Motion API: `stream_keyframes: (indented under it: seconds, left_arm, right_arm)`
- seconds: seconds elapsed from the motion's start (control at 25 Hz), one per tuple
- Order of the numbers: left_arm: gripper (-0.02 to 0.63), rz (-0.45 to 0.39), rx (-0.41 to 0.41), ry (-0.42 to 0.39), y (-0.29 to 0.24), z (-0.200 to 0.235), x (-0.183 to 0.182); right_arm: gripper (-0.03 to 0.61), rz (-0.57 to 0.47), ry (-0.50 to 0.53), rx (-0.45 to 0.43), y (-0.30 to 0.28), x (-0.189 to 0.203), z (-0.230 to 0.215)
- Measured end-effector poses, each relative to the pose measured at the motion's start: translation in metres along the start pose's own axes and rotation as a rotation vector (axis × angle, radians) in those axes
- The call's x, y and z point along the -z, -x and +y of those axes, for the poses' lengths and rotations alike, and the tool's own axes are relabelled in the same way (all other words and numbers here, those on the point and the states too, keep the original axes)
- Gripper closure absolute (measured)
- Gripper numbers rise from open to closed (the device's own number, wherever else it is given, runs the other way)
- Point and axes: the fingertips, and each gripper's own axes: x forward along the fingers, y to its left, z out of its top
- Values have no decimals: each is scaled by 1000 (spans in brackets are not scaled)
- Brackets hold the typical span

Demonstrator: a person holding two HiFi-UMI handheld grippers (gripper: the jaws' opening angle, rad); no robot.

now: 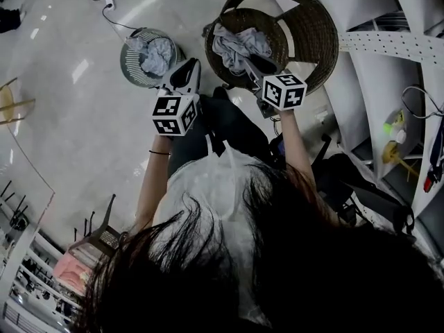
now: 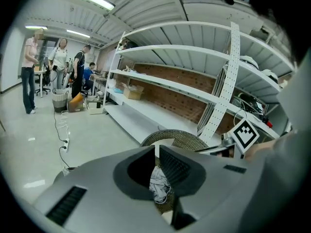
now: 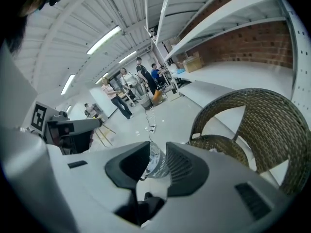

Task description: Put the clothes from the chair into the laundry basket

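Observation:
A brown wicker chair (image 1: 312,26) stands at the top of the head view with a heap of grey clothes (image 1: 239,44) on its seat. To its left is a round mesh laundry basket (image 1: 128,57) holding pale clothes (image 1: 156,53). My left gripper (image 1: 193,64) hovers between basket and chair, its jaws a narrow slit apart and empty. The left gripper view (image 2: 157,152) shows the chair (image 2: 177,139) and the grey clothes (image 2: 158,183) through that slit. My right gripper (image 1: 248,60) hangs over the chair seat's near edge, slightly open and empty. The right gripper view (image 3: 158,152) shows the basket (image 3: 158,166) beyond the jaws.
White shelving (image 1: 388,47) runs along the right behind the chair. A power strip with its cable (image 1: 107,2) lies on the glossy floor past the basket. A black bag (image 1: 361,186) sits at the right. Several people (image 2: 58,67) stand far off.

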Motion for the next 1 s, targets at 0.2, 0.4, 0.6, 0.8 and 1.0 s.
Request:
stream_keyframes:
  seconds: [0.2,0.4,0.6,0.8,1.0]
  left_arm:
    - [574,33,16,-3,-38,-13,12]
    - [574,67,39,-15,-73,-16,22]
    - [574,118,51,-30,-96,-13,43]
    - [574,177,55,-32,-113,-5,70]
    - [574,218,72,-50,-127,0,89]
  right_arm:
    - [466,57,-6,62,-11,24,-54]
    - [466,104,-39,108,-30,47,-94]
    - [465,154,-81,114,-54,73,-120]
    - [358,212,-100,120,-78,98,-139]
    - [321,285,-70,132,-106,118,-152]
